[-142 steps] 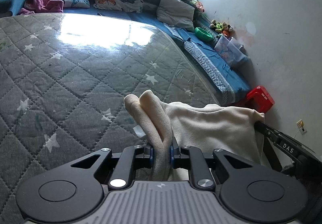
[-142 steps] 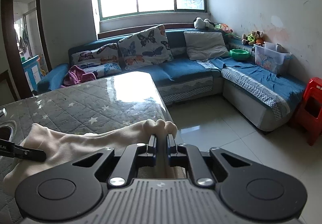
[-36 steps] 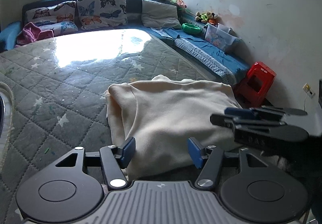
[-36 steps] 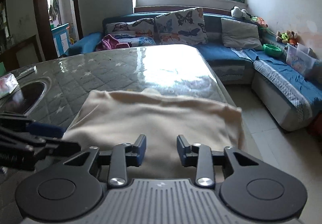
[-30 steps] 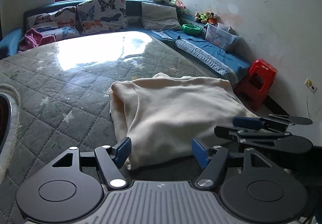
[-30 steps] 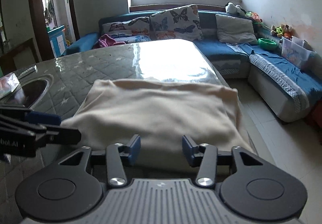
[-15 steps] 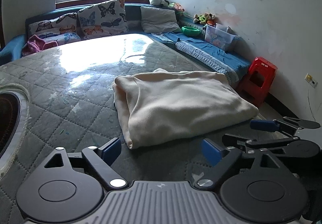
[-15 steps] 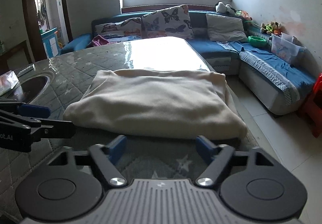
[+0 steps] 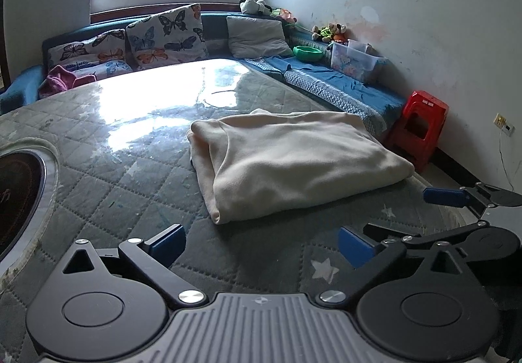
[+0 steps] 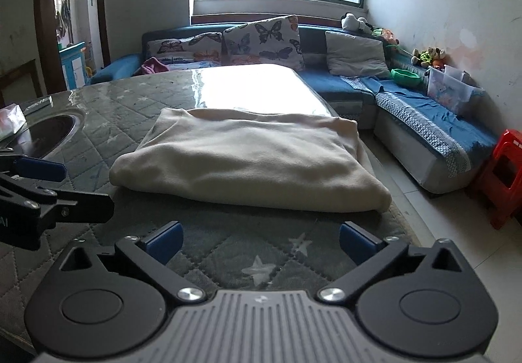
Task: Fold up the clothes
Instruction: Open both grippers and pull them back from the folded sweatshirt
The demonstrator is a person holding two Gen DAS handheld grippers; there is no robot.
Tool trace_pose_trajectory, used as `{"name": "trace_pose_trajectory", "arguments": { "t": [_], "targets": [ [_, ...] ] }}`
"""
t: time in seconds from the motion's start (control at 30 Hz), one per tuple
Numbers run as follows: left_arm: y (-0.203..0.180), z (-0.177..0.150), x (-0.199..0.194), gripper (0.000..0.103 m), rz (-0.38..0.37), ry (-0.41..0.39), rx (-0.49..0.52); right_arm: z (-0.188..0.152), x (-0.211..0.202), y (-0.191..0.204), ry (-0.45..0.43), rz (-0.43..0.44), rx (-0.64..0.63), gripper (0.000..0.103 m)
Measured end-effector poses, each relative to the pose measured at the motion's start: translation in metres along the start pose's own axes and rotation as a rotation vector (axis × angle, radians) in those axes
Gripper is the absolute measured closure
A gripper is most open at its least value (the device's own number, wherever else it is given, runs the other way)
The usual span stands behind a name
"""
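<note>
The cream garment [image 9: 293,160] lies folded into a neat rectangle on the quilted counter [image 9: 130,193] — apparently finished. The left claw [image 9: 261,242] and right claw [image 10: 259,240] are both opening, empty, just short of its near edge.

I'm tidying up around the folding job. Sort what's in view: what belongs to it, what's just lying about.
Job: cream garment, folded on the quilted table; left gripper and right gripper, both opening, nothing between them.

Lying about: butterfly cushions, red stool, green bowl.
</note>
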State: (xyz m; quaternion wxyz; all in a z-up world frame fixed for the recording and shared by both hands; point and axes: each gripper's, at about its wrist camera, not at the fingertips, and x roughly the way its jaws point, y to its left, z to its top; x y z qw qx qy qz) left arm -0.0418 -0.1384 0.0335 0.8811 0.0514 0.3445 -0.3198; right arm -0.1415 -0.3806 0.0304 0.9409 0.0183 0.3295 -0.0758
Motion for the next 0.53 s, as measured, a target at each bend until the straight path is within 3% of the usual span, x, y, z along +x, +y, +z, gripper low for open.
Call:
{"name": "trace_pose_trajectory", "arguments": {
  "t": [0.53],
  "targets": [
    [-0.0047,-0.0079,-0.0064,0.002,-0.001,0.000,0.004,-0.0068,-0.0075,0.0075,-0.020,-0.002,-0.013,0.000]
  ]
}}
